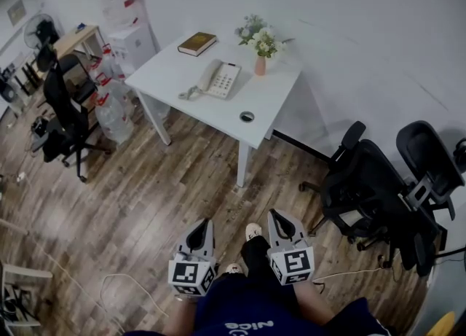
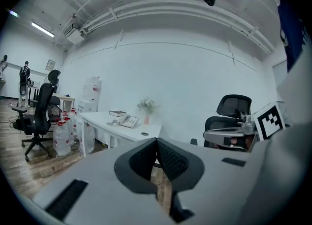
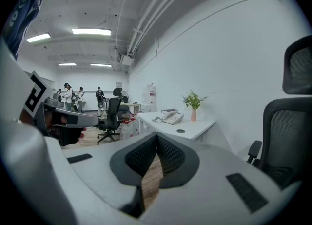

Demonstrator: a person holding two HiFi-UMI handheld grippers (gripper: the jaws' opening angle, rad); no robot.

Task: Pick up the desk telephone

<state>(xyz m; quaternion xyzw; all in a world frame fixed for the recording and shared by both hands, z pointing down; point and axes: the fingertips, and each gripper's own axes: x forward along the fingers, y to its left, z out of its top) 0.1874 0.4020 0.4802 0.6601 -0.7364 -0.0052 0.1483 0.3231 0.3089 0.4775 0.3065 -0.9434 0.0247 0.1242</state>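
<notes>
Head view: grey left gripper point(image 1: 198, 231) and right gripper point(image 1: 281, 219), jaws pressed together and empty, presumably pre-reach; the cream corded desk telephone point(image 1: 216, 79) sits mid-top on the white desk point(image 1: 271, 100), well apart.

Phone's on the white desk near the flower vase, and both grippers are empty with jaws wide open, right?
Not open: the left gripper and right gripper are empty but shut, jaws together, as the two gripper views show. The desk telephone does sit on the white desk near the flower vase.
</notes>
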